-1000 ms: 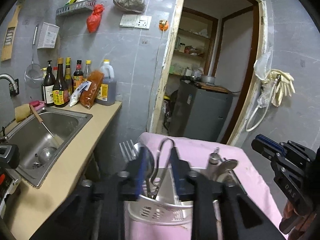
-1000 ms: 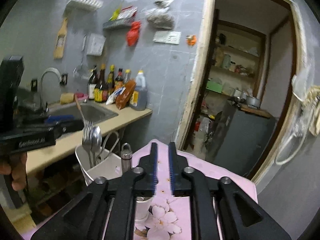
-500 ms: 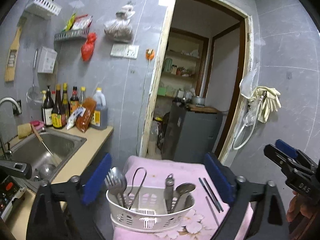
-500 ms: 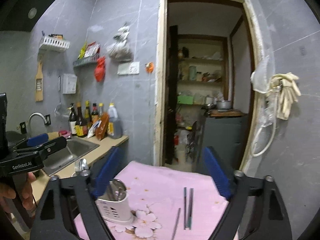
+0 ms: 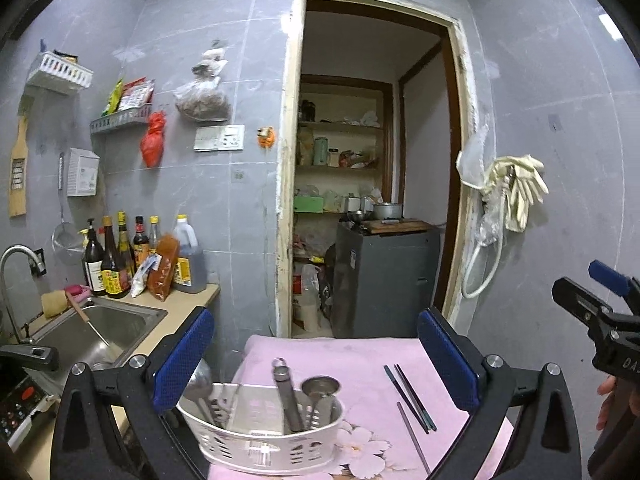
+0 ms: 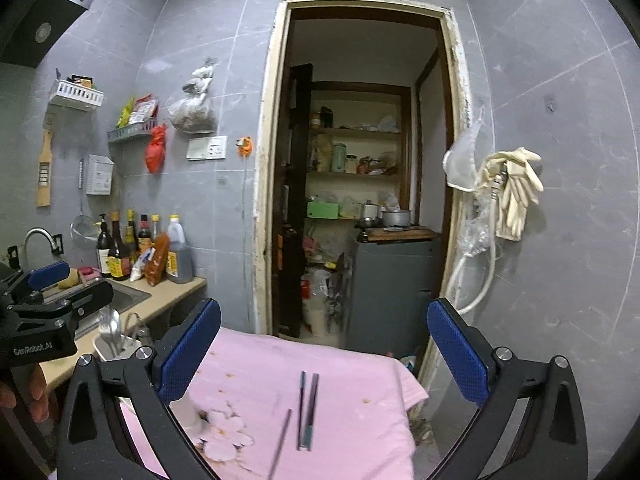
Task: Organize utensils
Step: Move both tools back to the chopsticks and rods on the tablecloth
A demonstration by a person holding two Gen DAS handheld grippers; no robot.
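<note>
Our left gripper [image 5: 316, 360] and right gripper [image 6: 324, 352] have just spread wide — nothing between the jaws. Beyond, on the pink floral cloth [image 5: 360, 354], the white utensil basket [image 5: 264, 436] holds spoons and a ladle; dark chopsticks [image 6: 307, 410] lie loose to its right.

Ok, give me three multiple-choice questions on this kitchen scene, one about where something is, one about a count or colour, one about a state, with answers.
1. Where are the chopsticks?
A. in the sink
B. flat on the pink cloth, beside the basket
C. standing in the basket

2. What colour is the basket?
A. white
B. red
C. black

3. How does the left gripper stand?
A. shut on a spoon
B. shut, empty
C. open, empty

Answers: 1 B, they lie loose on the cloth; 2 A, its slotted wall is white; 3 C, the blue pads stand wide apart with nothing between them.
</note>
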